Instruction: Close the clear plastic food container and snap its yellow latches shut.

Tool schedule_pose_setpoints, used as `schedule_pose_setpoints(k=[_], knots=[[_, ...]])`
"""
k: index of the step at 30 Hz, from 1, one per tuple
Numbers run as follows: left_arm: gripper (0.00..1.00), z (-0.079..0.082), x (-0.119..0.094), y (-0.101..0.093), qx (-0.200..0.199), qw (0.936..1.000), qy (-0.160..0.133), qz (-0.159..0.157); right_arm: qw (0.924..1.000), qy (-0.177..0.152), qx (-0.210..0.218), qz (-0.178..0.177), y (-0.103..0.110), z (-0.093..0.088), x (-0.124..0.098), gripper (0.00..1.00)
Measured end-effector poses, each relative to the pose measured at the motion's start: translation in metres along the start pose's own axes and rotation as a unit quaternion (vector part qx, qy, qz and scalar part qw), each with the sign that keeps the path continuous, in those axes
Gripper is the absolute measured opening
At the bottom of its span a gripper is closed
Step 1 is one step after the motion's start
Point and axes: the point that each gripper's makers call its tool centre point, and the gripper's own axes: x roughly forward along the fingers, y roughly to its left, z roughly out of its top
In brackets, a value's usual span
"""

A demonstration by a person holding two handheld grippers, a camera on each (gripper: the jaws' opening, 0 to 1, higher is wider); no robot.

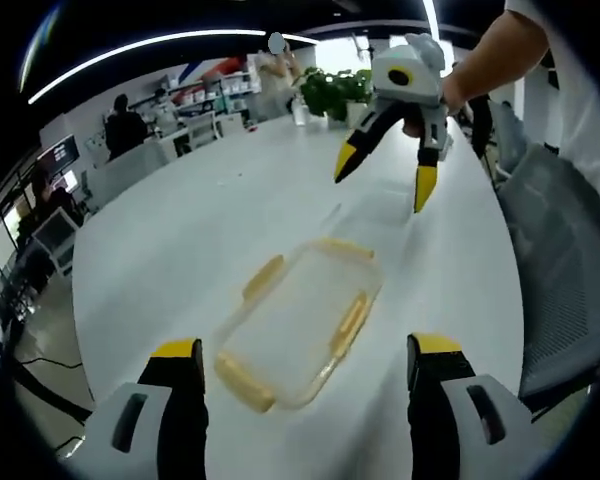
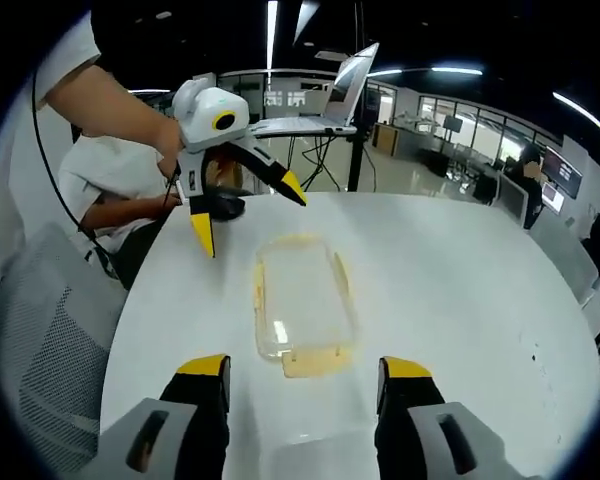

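Clear rectangular container [image 1: 300, 325], yellow latches [image 1: 352, 322]

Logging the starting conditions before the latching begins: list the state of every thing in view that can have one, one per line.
clear plastic food container: lying flat on the white table, lid on, held by neither claw
yellow latches: flipped outward, not snapped
left claw: open, empty, above the table short of the container
right claw: open, empty, short of the container

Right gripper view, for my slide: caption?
Two open hand-held grippers flank a clear plastic food container with yellow latches on white table.
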Motion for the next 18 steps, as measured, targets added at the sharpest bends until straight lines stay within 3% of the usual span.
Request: schedule_pose_setpoints(k=[10,13,18], knots=[[0.81,0.0,0.004,0.007,0.013,0.9995,0.016,-0.026,0.9999,0.007,-0.005,0.007,-0.002,0.004,0.01,0.56],[0.81,-0.005,0.005,0.007,0.034,0.9985,0.029,-0.032,0.9999,0.008,-0.005,0.008,-0.001,0.005,0.011,0.56],[0.76,-0.009,0.006,0.005,0.029,0.998,0.034,-0.044,0.9996,0.02,-0.013,0.014,0.0,0.0,0.014,0.56]])
